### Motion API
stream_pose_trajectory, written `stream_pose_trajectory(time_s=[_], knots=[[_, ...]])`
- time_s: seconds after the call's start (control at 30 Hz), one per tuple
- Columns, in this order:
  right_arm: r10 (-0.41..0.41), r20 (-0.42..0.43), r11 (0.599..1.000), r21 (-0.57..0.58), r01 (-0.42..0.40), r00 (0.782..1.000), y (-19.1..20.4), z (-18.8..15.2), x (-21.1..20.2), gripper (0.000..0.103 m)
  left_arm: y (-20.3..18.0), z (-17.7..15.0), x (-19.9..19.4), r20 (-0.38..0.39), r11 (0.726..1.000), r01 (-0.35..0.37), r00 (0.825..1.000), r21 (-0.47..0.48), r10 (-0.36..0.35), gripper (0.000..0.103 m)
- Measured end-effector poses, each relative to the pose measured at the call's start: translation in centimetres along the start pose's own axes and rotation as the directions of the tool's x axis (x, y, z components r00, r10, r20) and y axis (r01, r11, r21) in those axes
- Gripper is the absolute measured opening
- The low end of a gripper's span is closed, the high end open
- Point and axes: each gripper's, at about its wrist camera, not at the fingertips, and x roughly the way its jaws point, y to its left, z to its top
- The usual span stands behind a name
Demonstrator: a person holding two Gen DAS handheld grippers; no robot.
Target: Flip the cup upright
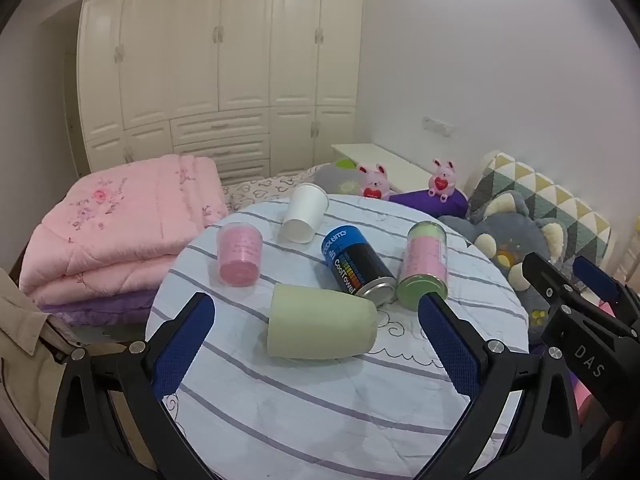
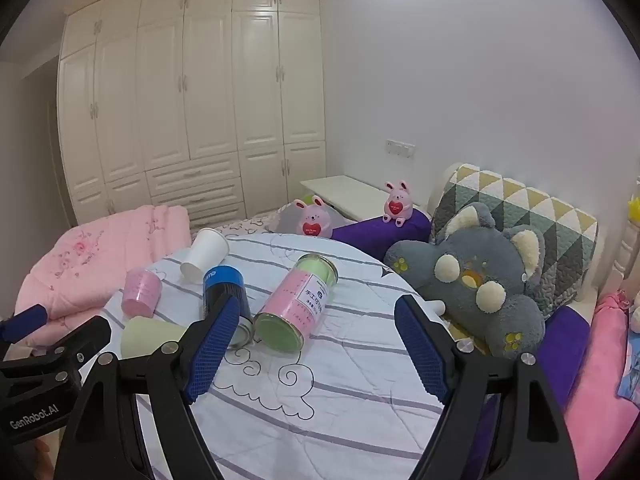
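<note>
Cup on its side: the pale green plastic cup (image 1: 320,322) lies toppled on the round striped-cloth surface (image 1: 320,408), rim toward the right, sitting ahead of and between the left gripper (image 1: 316,322)'s blue-padded fingers (image 1: 182,344), which are spread wide and grip nothing. The right gripper (image 2: 316,330) is also spread wide and empty, with the cup off to its left, just beyond the left finger. Just beside the cup lies a blue-and-black tin can (image 1: 356,266).

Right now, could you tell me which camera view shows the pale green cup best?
The left wrist view: the pale green cup lies whole on its side between the open fingers. The right wrist view shows only part of it, cut off behind that gripper's finger.
</note>
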Motion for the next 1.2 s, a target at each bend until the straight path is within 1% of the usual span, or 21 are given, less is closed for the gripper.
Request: stream_pose_trajectory(time_s=[0.03, 0.2, 0.33, 0.43, 0.63, 1.2], knots=[[0.002, -0.001, 1.0, 0.002, -0.002, 1.0, -0.1, 0.0, 0.0, 0.081, 0.0, 0.0, 0.0, 0.011, 1.0, 0.002, 1.0, 0.002, -0.003, 0.103], [-0.001, -0.009, 1.0, -0.006, 0.001, 1.0, -0.3, -0.1, 0.0, 0.081, 0.0, -0.1, 0.2, -0.003, 1.0, 0.006, 1.0, 0.003, -0.006, 0.103], [0.001, -0.012, 1.0, -0.005, -0.002, 1.0, -0.1, 0.0, -0.7, 0.081, -1.4, 0.7, 0.0, 0.002, 1.0, 0.011, 1.0, 0.019, -0.011, 0.103], [-0.002, -0.003, 1.0, -0.008, 0.002, 1.0, -0.1, 0.0, -0.8, 0.081, -0.7, 0.3, -0.5, 0.019, 0.999, 0.027, 0.999, 0.021, -0.028, 0.103], [-0.009, 0.0, 1.0, -0.012, 0.009, 1.0, 0.2, 0.1, -1.1, 0.081, -0.9, 0.2, -0.4, 0.018, 0.999, 0.041, 0.999, 0.025, -0.042, 0.103], [-0.012, -0.006, 1.0, -0.006, 0.012, 1.0, -0.3, 0.0, -1.7, 0.081, -0.9, 0.1, -0.4, 0.012, 0.998, 0.05, 0.999, 0.036, -0.05, 0.103]])
